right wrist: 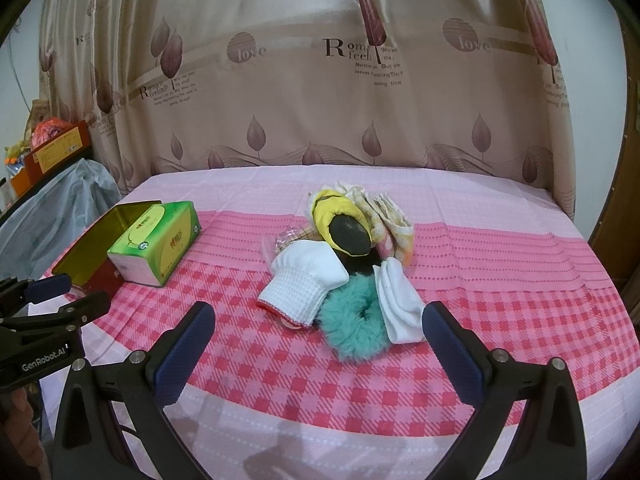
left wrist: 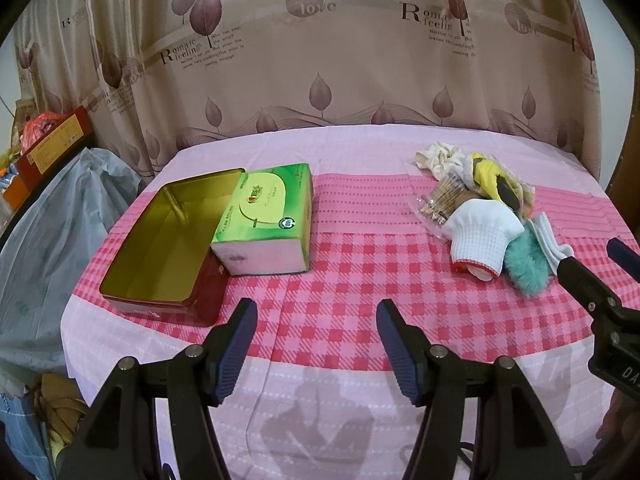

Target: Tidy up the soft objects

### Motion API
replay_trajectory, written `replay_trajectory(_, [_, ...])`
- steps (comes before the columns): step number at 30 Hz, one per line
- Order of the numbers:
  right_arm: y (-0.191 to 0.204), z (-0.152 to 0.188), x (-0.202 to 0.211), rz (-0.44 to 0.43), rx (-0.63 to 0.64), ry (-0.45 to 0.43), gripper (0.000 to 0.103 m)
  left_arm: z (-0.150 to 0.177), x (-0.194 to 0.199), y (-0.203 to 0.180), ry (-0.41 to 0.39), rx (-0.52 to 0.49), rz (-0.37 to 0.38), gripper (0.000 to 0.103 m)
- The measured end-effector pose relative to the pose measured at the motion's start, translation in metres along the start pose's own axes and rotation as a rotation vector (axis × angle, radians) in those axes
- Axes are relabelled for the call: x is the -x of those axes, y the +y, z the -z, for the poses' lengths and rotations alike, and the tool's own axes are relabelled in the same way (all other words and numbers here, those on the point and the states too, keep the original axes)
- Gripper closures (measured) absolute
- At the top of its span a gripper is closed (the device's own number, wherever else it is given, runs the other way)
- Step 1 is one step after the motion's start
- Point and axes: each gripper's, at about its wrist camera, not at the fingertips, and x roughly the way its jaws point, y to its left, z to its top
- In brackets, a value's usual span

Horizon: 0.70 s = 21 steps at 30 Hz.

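Right gripper (right wrist: 316, 340) wide open, empty, near teal scrunchie (right wrist: 352, 326), left gripper (left wrist: 316, 344) likewise.

Glossy gold-lined metal tin (left wrist: 160, 240), fluffy teal scrunchie (right wrist: 352, 326), ribbed knit white glove (right wrist: 304, 284) — all on matt checked cloth (right wrist: 500, 288).

We see soft, even indoor light and faint shadows on the pink checked tablecloth (left wrist: 320, 400). Edges bow strongly (fisheye), corners black.
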Motion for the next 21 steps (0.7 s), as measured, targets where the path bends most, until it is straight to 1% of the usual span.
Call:
replay_trajectory(9, [0.000,0.003,0.000,-0.002,-0.004,0.008,0.001,0.001,-0.008,0.001,0.023,0.004,-0.003,0.040])
replay_trajectory(13, [0.001,0.003,-0.002,0.014,0.004,0.009,0.001,0.000,-0.013,0.003,0.031,0.009,-0.006,0.040])
replay_trajectory(21, [-0.016,0.003,-0.011,0.039,-0.010,0.044,0.004,-0.002,-0.028,0.007,0.050,0.012,-0.023,0.040])
